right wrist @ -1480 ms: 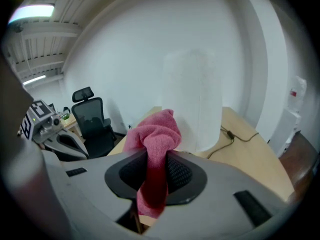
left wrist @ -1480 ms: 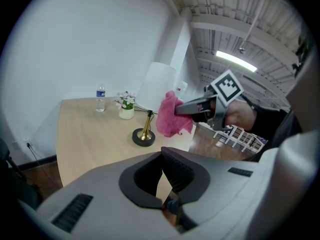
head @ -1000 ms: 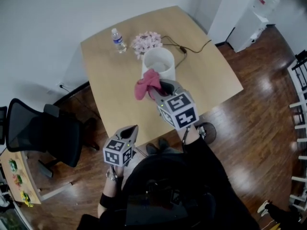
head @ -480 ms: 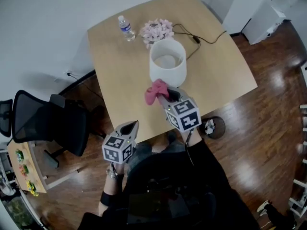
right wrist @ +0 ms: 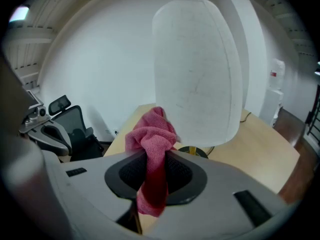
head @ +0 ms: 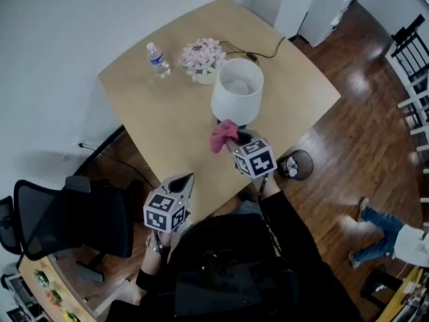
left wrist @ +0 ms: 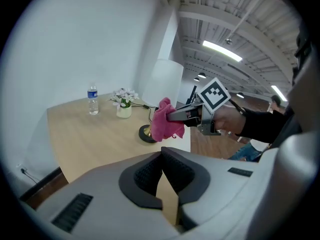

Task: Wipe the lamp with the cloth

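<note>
A white-shaded lamp (head: 238, 90) stands on the wooden table (head: 161, 126), with its dark round base (left wrist: 147, 134) seen in the left gripper view. My right gripper (head: 236, 141) is shut on a pink cloth (head: 223, 134), bunched between its jaws just below the shade's near side. In the right gripper view the pink cloth (right wrist: 152, 154) hangs through the jaws, its top close to the shade (right wrist: 196, 74); I cannot tell if they touch. My left gripper (head: 182, 182) is shut and empty, off the table's near left edge.
A water bottle (head: 158, 59) and a pot of pale flowers (head: 202, 58) stand at the table's far side, with the lamp's cord (head: 265, 52) trailing behind. A black office chair (head: 74, 223) is at the left. A small round bin (head: 295, 164) sits on the floor by the table.
My right gripper with the cloth has sunk from the top of the shade to below its rim. The left gripper has shifted slightly toward the table's edge.
</note>
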Demonstrator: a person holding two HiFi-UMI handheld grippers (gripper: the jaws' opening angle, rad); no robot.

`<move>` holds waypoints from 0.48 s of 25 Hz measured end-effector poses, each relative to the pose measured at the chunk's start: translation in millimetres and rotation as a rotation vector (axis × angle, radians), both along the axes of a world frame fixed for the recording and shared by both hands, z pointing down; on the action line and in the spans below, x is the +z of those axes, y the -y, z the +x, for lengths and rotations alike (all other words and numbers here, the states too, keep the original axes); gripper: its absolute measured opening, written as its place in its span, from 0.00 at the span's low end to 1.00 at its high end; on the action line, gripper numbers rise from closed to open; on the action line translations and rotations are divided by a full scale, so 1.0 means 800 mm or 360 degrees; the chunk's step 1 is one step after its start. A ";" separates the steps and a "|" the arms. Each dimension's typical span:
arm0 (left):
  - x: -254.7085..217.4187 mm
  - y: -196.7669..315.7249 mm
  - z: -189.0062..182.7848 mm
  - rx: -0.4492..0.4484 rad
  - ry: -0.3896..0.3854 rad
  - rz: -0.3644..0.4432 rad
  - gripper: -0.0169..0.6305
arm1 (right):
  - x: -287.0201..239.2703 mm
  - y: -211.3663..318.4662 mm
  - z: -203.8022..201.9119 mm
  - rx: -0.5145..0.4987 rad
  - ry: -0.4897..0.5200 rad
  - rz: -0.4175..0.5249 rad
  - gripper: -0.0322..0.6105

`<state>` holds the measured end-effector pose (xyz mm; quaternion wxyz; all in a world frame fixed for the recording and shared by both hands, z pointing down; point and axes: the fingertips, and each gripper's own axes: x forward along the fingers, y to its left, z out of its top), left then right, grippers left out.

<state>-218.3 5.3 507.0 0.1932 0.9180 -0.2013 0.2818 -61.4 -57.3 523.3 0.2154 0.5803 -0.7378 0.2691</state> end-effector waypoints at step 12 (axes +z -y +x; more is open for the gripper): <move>0.001 -0.006 -0.059 0.0397 -0.0072 -0.0049 0.03 | -0.131 -0.015 -0.045 0.0392 -0.0071 0.0290 0.17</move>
